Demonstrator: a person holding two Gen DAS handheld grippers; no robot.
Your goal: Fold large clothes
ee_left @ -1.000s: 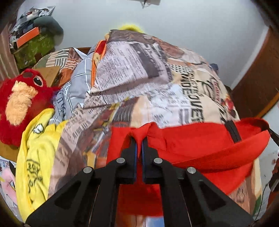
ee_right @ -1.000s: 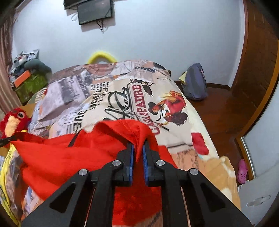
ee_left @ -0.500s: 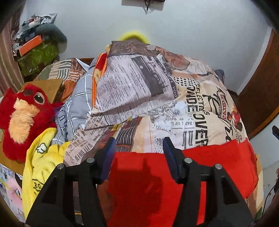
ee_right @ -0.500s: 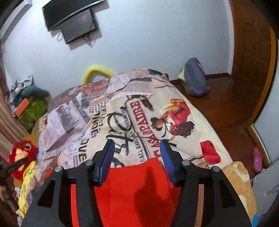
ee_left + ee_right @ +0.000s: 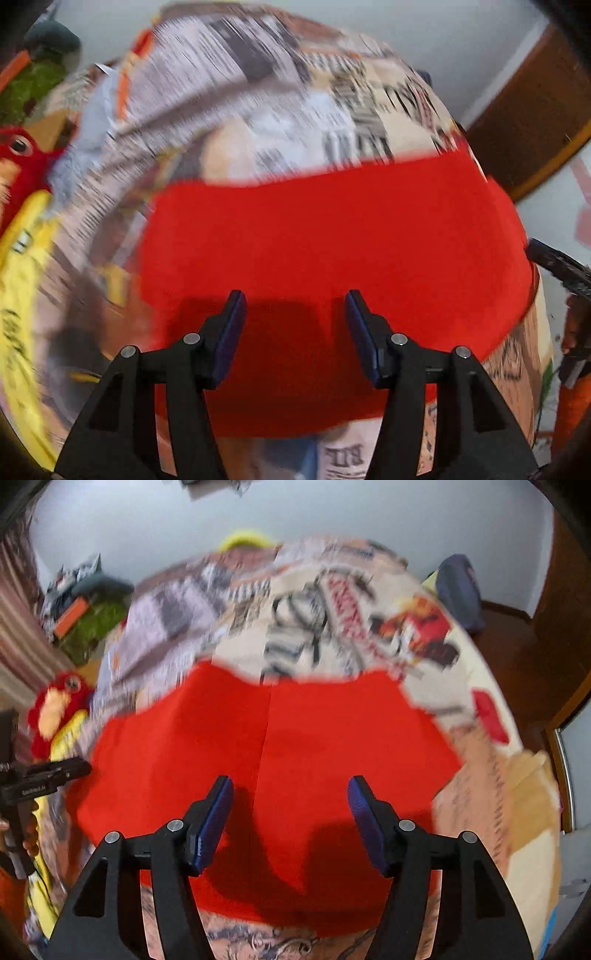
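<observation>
Left wrist view: red garment (image 5: 332, 236) lying flat on bed (image 5: 258, 92); left gripper (image 5: 293, 314) jaws open, empty. Right gripper (image 5: 290, 801) jaws just been opening wider, nothing between. Next, I think: gripping both near corners evenly, keeping fold edge straight.

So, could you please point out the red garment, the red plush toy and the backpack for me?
Red garment (image 5: 332, 738): right wrist view, on its flat upper middle.
Red plush toy (image 5: 55, 709): right wrist view, on its face.
Backpack (image 5: 460, 587): right wrist view, on its front.

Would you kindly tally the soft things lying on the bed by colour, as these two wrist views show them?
Red: 2, the red garment spread flat and the red plush toy.
Yellow: 1, the yellow cloth beside the toy.
Printed, mixed colours: 1, the newspaper-print bedspread underneath.
Total: 4.
</observation>
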